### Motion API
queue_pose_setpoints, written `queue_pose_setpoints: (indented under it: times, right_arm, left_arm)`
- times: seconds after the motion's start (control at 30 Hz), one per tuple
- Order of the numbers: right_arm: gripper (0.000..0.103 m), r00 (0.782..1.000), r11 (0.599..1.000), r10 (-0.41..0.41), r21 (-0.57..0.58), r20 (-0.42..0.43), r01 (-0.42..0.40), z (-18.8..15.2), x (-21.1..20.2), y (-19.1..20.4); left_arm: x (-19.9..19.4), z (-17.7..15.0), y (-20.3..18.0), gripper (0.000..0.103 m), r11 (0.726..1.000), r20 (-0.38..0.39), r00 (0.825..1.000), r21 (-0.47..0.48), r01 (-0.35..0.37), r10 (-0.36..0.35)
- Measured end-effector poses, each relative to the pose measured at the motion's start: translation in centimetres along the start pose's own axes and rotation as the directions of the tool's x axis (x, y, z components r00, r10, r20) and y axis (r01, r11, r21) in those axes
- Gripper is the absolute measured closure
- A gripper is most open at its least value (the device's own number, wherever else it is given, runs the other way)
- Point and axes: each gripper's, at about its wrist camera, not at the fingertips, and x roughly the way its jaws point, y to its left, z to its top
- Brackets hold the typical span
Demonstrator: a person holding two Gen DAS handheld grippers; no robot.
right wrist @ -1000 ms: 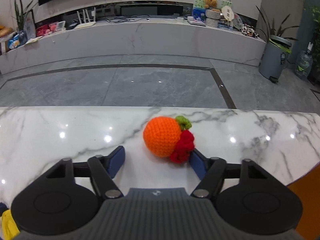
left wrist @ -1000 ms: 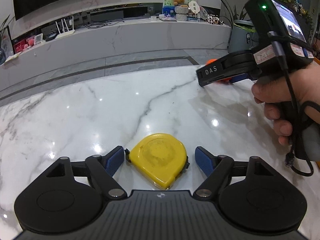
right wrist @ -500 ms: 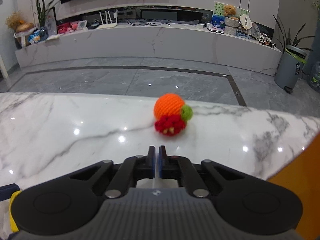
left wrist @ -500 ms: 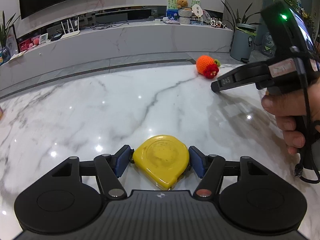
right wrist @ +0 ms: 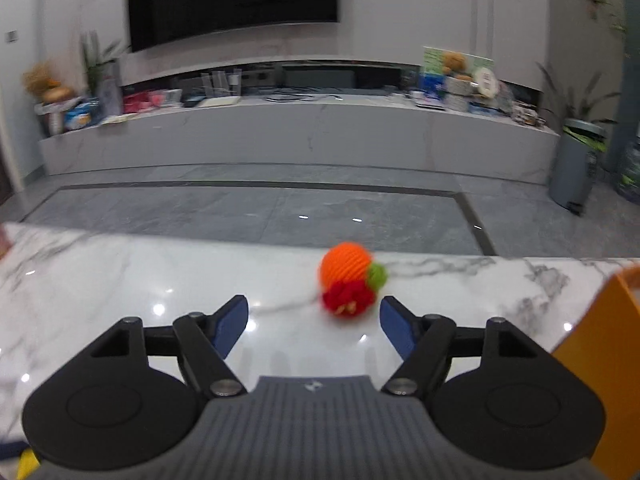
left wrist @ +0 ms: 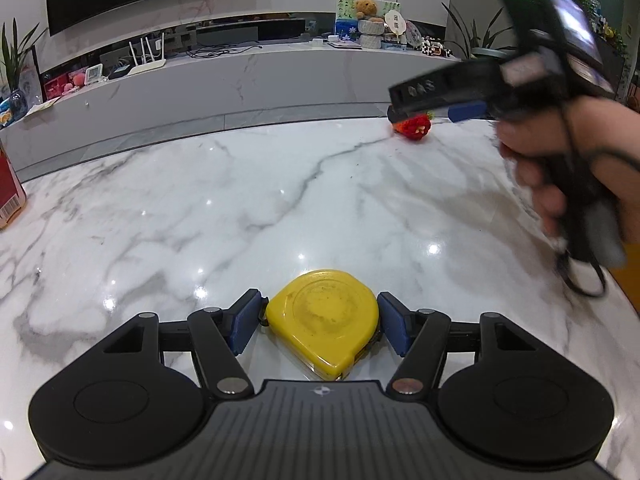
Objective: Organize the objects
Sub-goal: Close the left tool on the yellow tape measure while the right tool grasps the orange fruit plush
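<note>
1. Left wrist view: the left gripper [left wrist: 320, 322] sits low over the white marble table [left wrist: 200, 208], its blue pads closed against both flanks of a yellow tape measure [left wrist: 323, 320] that lies flat on the stone.

2. Right wrist view: the right gripper [right wrist: 313, 322] is spread wide and carries nothing; a crocheted orange ball toy [right wrist: 349, 278] with a green and red tuft rests on the table just ahead of the fingertips, nearer the right-hand pad and near the table's far edge. The picture is blurred, suggesting the tool is in motion.

3. From the left wrist view, the same toy [left wrist: 414, 127] shows only its red part below the right gripper [left wrist: 432, 98], which is held above the far right corner of the table, well apart from the tape measure.

4. Progress, as a judgement: the organizing looks barely begun. The tape measure is gripped but not visibly lifted, the toy is loose on the table, and no bin or tray can be identified; an orange surface [right wrist: 600, 360] at the right edge of the right wrist view is too cropped to name.

5. Remaining, by the same judgement: secure the toy and carry both items to wherever they belong.
</note>
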Motion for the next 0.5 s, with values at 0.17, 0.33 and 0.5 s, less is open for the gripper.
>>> queue_pose_setpoints:
  times: [0.17,0.33,0.5]
  right_arm:
    - [0.03,0.997,0.997,-0.072,0.026,-0.028,0.073,1.5,3.4,-0.5]
    - [0.054,0.993,0.997,-0.059,0.035,-0.102,0.063,1.8,6.4,-1.6]
    - [0.056,0.996,0.998,-0.024,0.049,-0.087,0.029,0.8,5.8,-2.1]
  left_arm:
    - [-0.3,-0.4,0.3,0.029,1.0,-0.006,1.0,-0.007,-0.002,0.002]
    - [-0.6,-0.6,0.3,0.029,1.0,-0.012,1.0,-0.006,-0.003,0.003]
    - [-0.5,-0.5,0.1,0.029,1.0,-0.012,1.0,-0.008,-0.01,0.01]
